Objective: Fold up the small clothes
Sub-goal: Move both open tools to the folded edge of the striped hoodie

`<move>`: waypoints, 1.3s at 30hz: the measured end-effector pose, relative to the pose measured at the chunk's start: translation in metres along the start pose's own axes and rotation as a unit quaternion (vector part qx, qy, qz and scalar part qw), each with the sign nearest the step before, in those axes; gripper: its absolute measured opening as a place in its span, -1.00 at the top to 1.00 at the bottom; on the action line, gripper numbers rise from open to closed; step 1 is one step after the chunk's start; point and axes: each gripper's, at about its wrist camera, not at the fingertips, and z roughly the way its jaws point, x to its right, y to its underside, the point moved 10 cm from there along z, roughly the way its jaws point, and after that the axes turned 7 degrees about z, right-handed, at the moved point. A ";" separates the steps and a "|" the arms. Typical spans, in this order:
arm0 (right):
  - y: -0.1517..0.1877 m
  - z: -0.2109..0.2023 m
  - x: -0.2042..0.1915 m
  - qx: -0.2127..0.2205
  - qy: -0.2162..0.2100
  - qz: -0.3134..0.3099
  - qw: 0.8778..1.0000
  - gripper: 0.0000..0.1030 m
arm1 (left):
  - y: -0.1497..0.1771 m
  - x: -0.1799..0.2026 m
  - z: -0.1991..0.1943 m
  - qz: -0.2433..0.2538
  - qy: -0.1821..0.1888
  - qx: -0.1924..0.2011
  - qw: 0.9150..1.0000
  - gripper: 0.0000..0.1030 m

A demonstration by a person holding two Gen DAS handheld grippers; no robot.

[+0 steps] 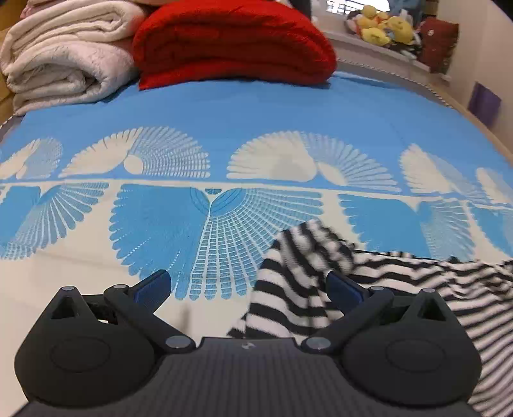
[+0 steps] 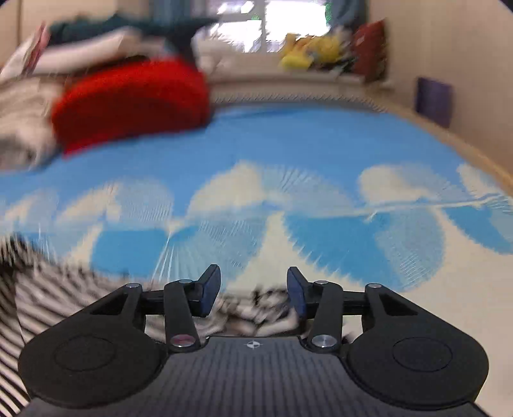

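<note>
A black-and-white striped garment [image 1: 400, 282] lies on the blue and cream patterned bedspread [image 1: 256, 106], at the lower right of the left wrist view. A bunched fold of it rises between the fingers of my left gripper [image 1: 247, 285], against the right finger [image 1: 343, 288]. The left jaws stand wide open. In the blurred right wrist view the same striped garment [image 2: 48, 304] lies at the lower left, and a crumpled part of it sits low between the fingers of my right gripper [image 2: 253, 288]. The right jaws stand open with a gap between them.
A folded red blanket [image 1: 231, 45] and a folded cream blanket [image 1: 64, 54] lie at the far end of the bed. Yellow plush toys [image 1: 384, 25] sit on a ledge beyond. A wall with a purple patch [image 1: 484, 102] runs along the right.
</note>
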 end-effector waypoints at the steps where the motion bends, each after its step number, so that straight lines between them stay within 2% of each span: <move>1: -0.003 -0.007 0.006 0.000 0.005 0.007 1.000 0.07 | 0.002 0.001 -0.006 0.008 0.007 -0.008 1.000 -1.00; 3: 0.003 -0.013 0.015 -0.026 0.011 0.002 1.000 0.10 | 0.014 0.003 -0.010 0.037 0.012 -0.039 0.998 -1.00; 5: 0.013 -0.013 0.018 -0.053 0.014 -0.011 0.998 0.29 | 0.030 0.003 -0.007 0.076 0.000 -0.064 0.995 -1.00; 7: 0.025 -0.001 0.016 -0.075 0.014 -0.035 0.996 0.40 | 0.051 -0.003 0.009 0.119 -0.037 -0.101 0.987 -1.00; 8: 0.036 0.008 0.019 -0.088 0.033 -0.049 0.994 0.40 | 0.061 -0.007 0.017 0.128 -0.051 -0.113 0.984 -1.00; 10: 0.054 0.032 0.036 -0.119 0.074 -0.056 0.989 0.40 | 0.071 -0.013 0.025 0.115 -0.029 -0.112 0.987 -1.00; 11: 0.056 0.038 0.039 -0.126 0.075 -0.042 0.988 0.39 | 0.071 -0.017 0.025 0.099 -0.021 -0.120 0.988 -1.00; 14: 0.047 0.032 0.042 -0.118 0.062 0.008 0.991 0.37 | 0.070 -0.027 0.018 0.064 -0.013 -0.126 0.990 -1.00; 18: 0.021 0.008 0.041 -0.063 0.045 0.031 0.997 -0.04 | 0.066 -0.027 0.004 0.081 -0.027 -0.120 0.989 -1.00; 21: 0.005 -0.011 0.045 -0.024 0.048 0.021 0.998 -0.14 | 0.059 -0.026 -0.017 0.098 -0.049 -0.106 0.988 -1.00; 24: -0.003 -0.033 0.052 -0.002 0.034 0.036 0.999 -0.17 | 0.059 -0.027 -0.045 0.090 -0.067 -0.095 0.989 -1.00; 26: -0.005 -0.054 0.053 0.009 0.021 0.048 0.999 -0.19 | 0.063 -0.026 -0.064 0.079 -0.075 -0.091 0.990 -1.00; 30: -0.002 -0.113 0.040 0.038 -0.026 0.070 0.996 -0.46 | 0.093 -0.023 -0.108 0.031 -0.075 -0.076 0.994 -1.00; 33: 0.014 -0.154 0.025 0.051 -0.059 0.057 0.995 -0.61 | 0.133 -0.021 -0.135 -0.017 -0.067 -0.072 0.995 -1.00; 35: 0.037 -0.177 0.019 0.050 -0.070 0.049 0.995 -0.66 | 0.159 -0.024 -0.145 -0.038 -0.073 -0.080 0.993 -1.00; 37: 0.071 -0.192 0.017 0.023 -0.079 0.053 0.995 -0.66 | 0.178 -0.028 -0.152 -0.054 -0.084 -0.082 0.992 -0.99; 39: 0.100 -0.198 0.019 -0.017 -0.084 0.064 0.994 -0.66 | 0.175 -0.030 -0.159 -0.039 -0.091 -0.054 0.994 -0.99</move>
